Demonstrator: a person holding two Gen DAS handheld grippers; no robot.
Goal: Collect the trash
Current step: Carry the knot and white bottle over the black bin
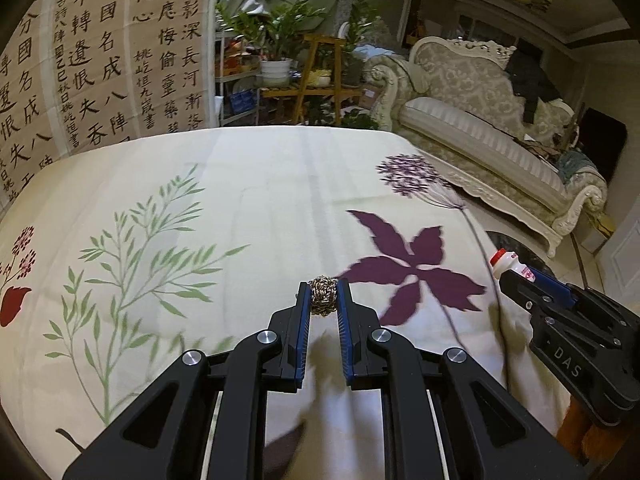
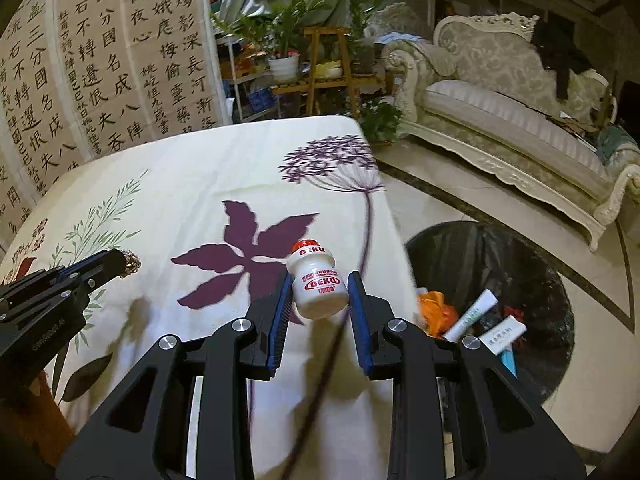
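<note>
My left gripper (image 1: 323, 298) is shut on a small crumpled metallic ball (image 1: 322, 294), held just above the flowered tablecloth (image 1: 240, 208). It also shows at the left of the right wrist view (image 2: 127, 265). My right gripper (image 2: 319, 294) is shut on a small white bottle with a red cap (image 2: 318, 282), above the table's right part near its edge. The bottle also shows in the left wrist view (image 1: 512, 264). A black-lined trash bin (image 2: 532, 256) stands on the floor right of the table, holding orange wrapping and white tubes.
A calligraphy screen (image 1: 100, 64) stands behind the table at left. Potted plants on a wooden stand (image 1: 316, 64) are at the back. An ornate pale sofa (image 2: 508, 120) lines the right side across a tiled floor (image 2: 440, 204).
</note>
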